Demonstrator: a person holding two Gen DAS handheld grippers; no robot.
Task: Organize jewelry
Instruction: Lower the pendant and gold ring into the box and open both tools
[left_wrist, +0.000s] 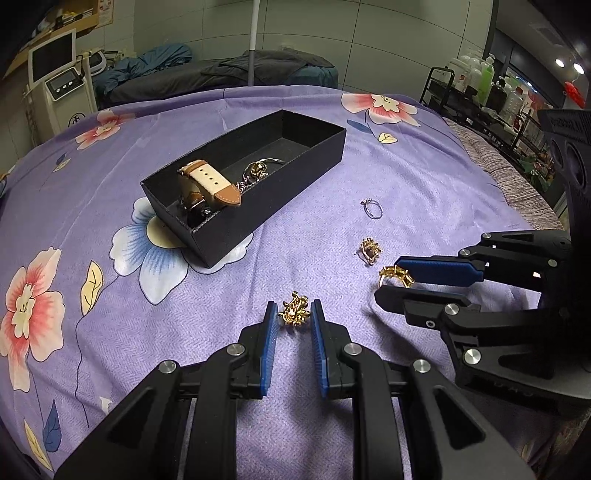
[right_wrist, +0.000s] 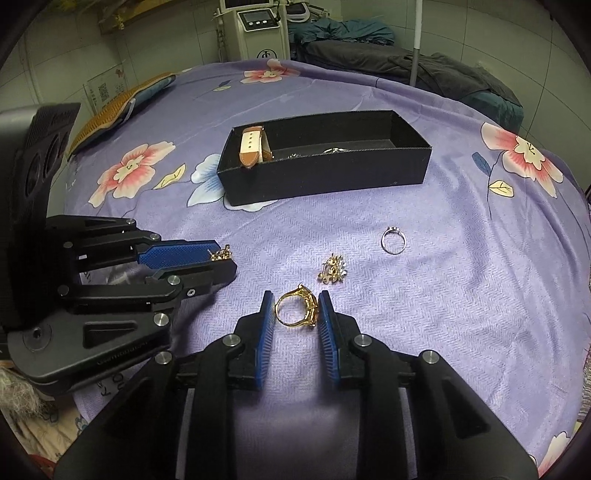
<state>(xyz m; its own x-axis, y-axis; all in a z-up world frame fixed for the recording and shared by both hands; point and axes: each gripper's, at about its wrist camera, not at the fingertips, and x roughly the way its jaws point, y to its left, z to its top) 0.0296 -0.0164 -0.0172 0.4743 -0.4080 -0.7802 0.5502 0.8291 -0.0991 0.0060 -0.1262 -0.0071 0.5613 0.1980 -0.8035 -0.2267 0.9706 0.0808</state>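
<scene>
My left gripper stands around a gold earring on the purple cloth; its blue pads touch or nearly touch it. My right gripper stands around a gold ring, pads at its sides. In the left wrist view the right gripper shows the ring between its fingers. A second gold earring and a silver ring lie loose. The black box holds a tan-strap watch and a silver and gold piece.
The floral purple cloth covers a bed-like surface. A fringed edge runs along the right. A cushion lies at the far left. A machine with a screen and a shelf of bottles stand beyond.
</scene>
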